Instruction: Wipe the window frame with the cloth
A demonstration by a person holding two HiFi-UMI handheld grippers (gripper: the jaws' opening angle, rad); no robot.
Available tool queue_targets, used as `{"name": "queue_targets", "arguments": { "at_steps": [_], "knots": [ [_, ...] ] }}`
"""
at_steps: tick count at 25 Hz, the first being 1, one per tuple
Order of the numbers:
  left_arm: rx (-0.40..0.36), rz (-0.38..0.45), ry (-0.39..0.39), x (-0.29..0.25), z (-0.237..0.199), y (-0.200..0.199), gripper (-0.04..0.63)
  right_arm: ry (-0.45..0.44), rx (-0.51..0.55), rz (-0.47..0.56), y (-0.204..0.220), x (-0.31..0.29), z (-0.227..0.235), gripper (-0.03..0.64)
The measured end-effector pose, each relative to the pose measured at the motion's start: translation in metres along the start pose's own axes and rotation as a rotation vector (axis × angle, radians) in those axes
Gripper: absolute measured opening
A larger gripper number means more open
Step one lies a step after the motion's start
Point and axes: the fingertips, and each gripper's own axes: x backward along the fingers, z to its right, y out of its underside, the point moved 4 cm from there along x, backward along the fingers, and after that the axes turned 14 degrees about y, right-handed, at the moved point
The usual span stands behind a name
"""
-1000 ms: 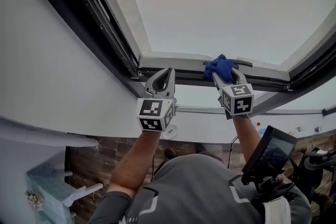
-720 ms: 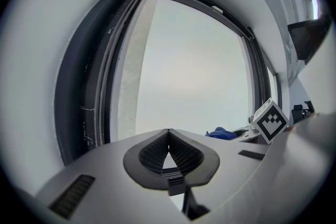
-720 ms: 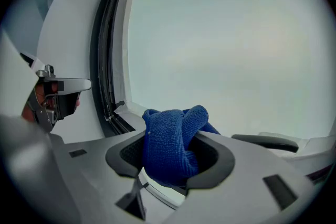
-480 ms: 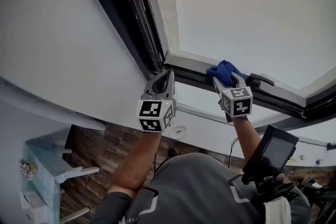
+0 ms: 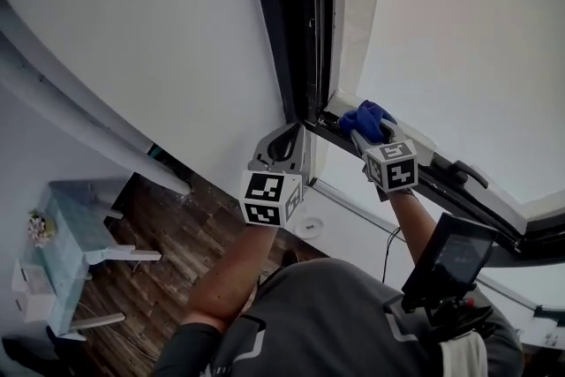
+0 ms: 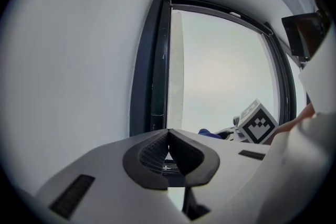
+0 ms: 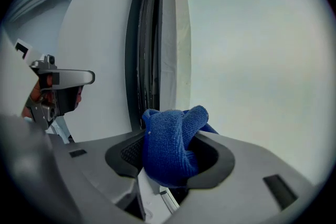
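Right tool (image 7: 170,153) clamped on a bunched blue cloth (image 7: 169,136), which sits at the corner of the frame (image 5: 305,40), seemingly touching it. From the cloth the dark upright (image 7: 148,34) runs lengthwise straight ahead along the tool's own line, and the lower rail (image 5: 481,206) goes off to the right; a stroke would likely follow one of these. Left tool (image 6: 168,136) has its jaws together on nothing, just left of the corner, so the right is the working side.

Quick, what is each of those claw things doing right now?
Left gripper: closed, empty.
Right gripper: closed on the blue cloth.
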Motion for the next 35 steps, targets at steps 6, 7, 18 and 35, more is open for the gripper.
{"name": "queue_targets", "arguments": {
  "at_steps": [6, 7, 18, 35],
  "knots": [
    [-0.015, -0.02, -0.071, 0.024, -0.018, 0.006, 0.008, -0.108, 0.026, 0.033, -0.021, -0.031, -0.033, 0.212],
    [-0.013, -0.023, -0.083, 0.029, -0.021, 0.006, 0.008, -0.116, 0.033, 0.036, -0.024, -0.036, -0.038, 0.212],
    [-0.011, -0.014, -0.082, 0.041, -0.019, 0.0, 0.008, -0.127, 0.044, 0.085, -0.048, -0.021, -0.036, 0.212],
    [0.023, 0.011, -0.016, 0.021, 0.036, -0.001, 0.008, -0.107, 0.011, 0.132, -0.052, 0.05, -0.004, 0.212]
  ]
}}
